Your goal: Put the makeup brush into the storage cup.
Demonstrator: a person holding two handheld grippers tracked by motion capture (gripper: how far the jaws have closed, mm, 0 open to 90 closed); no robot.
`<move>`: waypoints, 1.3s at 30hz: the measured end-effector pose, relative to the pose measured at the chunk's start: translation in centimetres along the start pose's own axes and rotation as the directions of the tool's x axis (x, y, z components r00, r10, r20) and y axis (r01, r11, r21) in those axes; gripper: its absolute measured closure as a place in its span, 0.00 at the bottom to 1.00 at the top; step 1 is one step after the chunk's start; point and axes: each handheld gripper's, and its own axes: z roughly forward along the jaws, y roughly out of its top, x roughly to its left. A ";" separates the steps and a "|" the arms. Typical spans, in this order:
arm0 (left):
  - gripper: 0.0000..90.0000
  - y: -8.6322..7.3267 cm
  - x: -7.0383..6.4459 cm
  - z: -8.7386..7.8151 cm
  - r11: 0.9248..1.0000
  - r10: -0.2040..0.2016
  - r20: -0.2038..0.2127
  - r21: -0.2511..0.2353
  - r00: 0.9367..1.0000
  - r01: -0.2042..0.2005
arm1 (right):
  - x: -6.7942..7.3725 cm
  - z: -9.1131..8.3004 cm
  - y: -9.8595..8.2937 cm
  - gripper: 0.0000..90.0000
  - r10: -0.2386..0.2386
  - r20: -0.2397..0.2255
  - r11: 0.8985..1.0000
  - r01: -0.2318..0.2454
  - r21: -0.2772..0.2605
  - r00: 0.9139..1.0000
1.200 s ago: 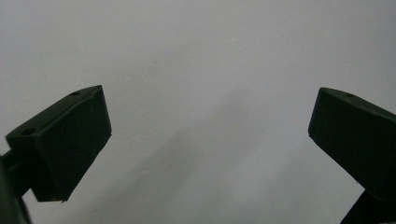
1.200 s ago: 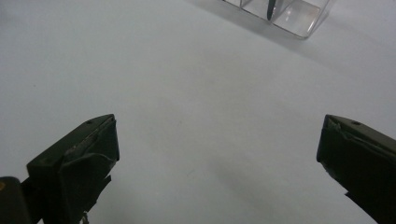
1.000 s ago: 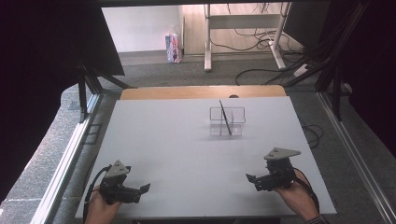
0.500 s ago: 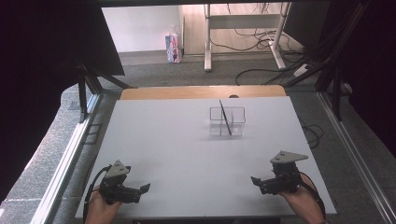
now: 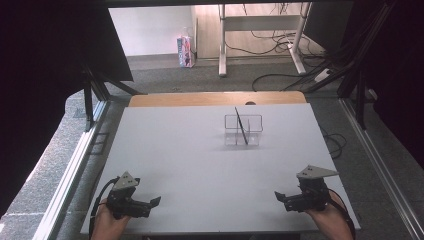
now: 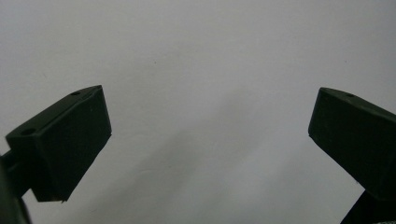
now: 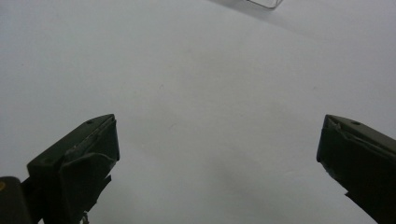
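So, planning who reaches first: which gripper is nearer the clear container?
Right. The right gripper sits near the table's front edge, slightly right of the clear container. The left gripper is at the front too, but far to the container's left.

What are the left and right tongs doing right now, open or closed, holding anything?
Left tongs: open, holding nothing, over the white table.
Right tongs: open, holding nothing.

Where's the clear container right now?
In the high view the clear container sits on the white table, right of centre toward the far edge, a thin dark stick leaning in it, well ahead of both tongs.
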 end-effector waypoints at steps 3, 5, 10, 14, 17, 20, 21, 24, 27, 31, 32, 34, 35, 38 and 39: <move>0.00 0.0 0.0 0.0 1.000 -0.003 -0.001 -0.002 1.000 0.003 | -0.1 -0.3 -0.2 0.00 0.002 0.005 1.000 -0.002 -0.001 1.000; 0.00 0.0 0.0 0.0 1.000 -0.003 -0.002 -0.002 1.000 0.003 | -0.2 -0.4 -0.3 0.00 0.006 0.007 1.000 -0.006 -0.004 1.000; 0.00 0.0 0.0 0.0 1.000 -0.007 -0.004 -0.005 1.000 0.007 | -0.4 -0.8 -0.7 0.00 0.012 0.019 1.000 -0.012 -0.001 1.000; 0.00 0.0 0.0 0.0 1.000 -0.005 -0.002 -0.005 1.000 0.005 | -0.6 -1.1 -1.1 0.00 0.018 0.028 1.000 -0.018 0.002 0.999; 0.00 0.0 0.0 0.0 1.000 -0.004 -0.002 -0.005 1.000 0.004 | -0.7 -1.3 -1.4 0.00 0.022 0.035 1.000 -0.022 0.000 0.999; 0.00 0.0 0.0 0.0 1.000 -0.005 -0.001 -0.006 1.000 0.005 | -0.9 -1.6 -1.6 0.00 0.020 0.041 1.000 -0.020 0.004 0.999; 0.00 0.0 0.0 0.0 1.000 -0.005 0.000 -0.005 1.000 0.005 | -0.9 -1.6 -1.7 0.00 0.021 0.044 1.000 -0.021 0.005 0.999; 0.00 0.0 0.0 0.0 1.000 -0.004 0.000 -0.005 1.000 0.004 | -1.1 -1.8 -2.0 0.00 0.021 0.052 1.000 -0.022 0.009 0.998; 0.00 0.0 0.0 0.0 1.000 -0.003 0.000 -0.004 1.000 0.003 | -1.3 -2.0 -2.3 0.00 0.028 0.057 1.000 -0.029 0.012 0.998; 0.00 0.0 0.0 0.0 1.000 -0.004 0.000 -0.004 1.000 0.004 | -1.5 -2.3 -2.7 0.00 0.037 0.065 0.999 -0.038 0.011 0.997; 0.00 0.0 0.0 0.0 1.000 -0.004 -0.001 -0.004 1.000 0.004 | -1.6 -2.4 -2.8 0.00 0.039 0.068 0.999 -0.040 0.011 0.997; 0.00 0.0 0.0 0.0 1.000 -0.003 0.000 -0.003 1.000 0.003 | -1.7 -2.5 -3.0 0.00 0.045 0.070 0.999 -0.046 0.012 0.997; 0.00 0.0 0.0 0.0 1.000 -0.003 0.000 -0.003 1.000 0.003 | -1.8 -2.6 -3.1 0.00 0.047 0.072 0.999 -0.048 0.010 0.996; 0.00 0.0 0.0 0.0 1.000 -0.003 0.001 -0.002 1.000 0.003 | -2.0 -2.7 -3.3 0.00 0.055 0.074 0.998 -0.056 0.015 0.996; 0.00 0.0 0.0 0.1 1.000 -0.003 0.001 -0.002 1.000 0.003 | -2.1 -2.7 -3.5 0.00 0.056 0.076 0.998 -0.058 0.016 0.996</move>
